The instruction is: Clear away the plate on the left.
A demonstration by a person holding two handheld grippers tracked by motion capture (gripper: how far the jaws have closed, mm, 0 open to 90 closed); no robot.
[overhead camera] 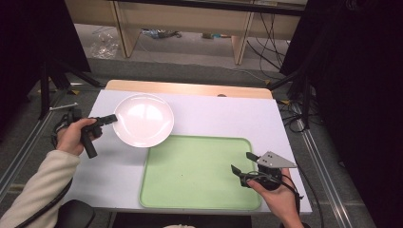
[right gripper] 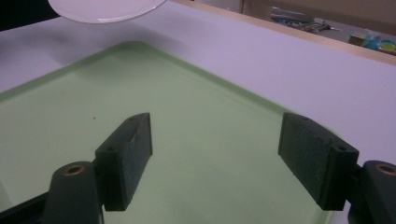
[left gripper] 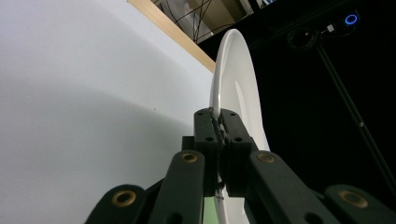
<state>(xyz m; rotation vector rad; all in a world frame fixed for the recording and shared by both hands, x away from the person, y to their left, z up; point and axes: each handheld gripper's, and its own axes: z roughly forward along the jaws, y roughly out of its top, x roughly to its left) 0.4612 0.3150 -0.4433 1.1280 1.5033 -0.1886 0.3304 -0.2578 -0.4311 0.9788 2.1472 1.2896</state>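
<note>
A round white plate (overhead camera: 143, 119) hangs just above the white table, its near edge over the far left corner of the green tray (overhead camera: 199, 174). My left gripper (overhead camera: 113, 118) is shut on the plate's left rim; in the left gripper view the two black pads (left gripper: 232, 130) pinch the rim of the plate (left gripper: 236, 79). My right gripper (overhead camera: 241, 163) stands open over the tray's right side with nothing between its jaws. In the right gripper view the pads (right gripper: 127, 156) stand wide apart above the bare tray (right gripper: 196, 121), with the plate (right gripper: 105, 8) at the top left.
The white table top (overhead camera: 218, 116) has a wooden strip (overhead camera: 190, 89) along its far edge. Black stands and cables (overhead camera: 294, 95) lie on the floor to the right. Wooden furniture legs (overhead camera: 123, 28) stand beyond the table.
</note>
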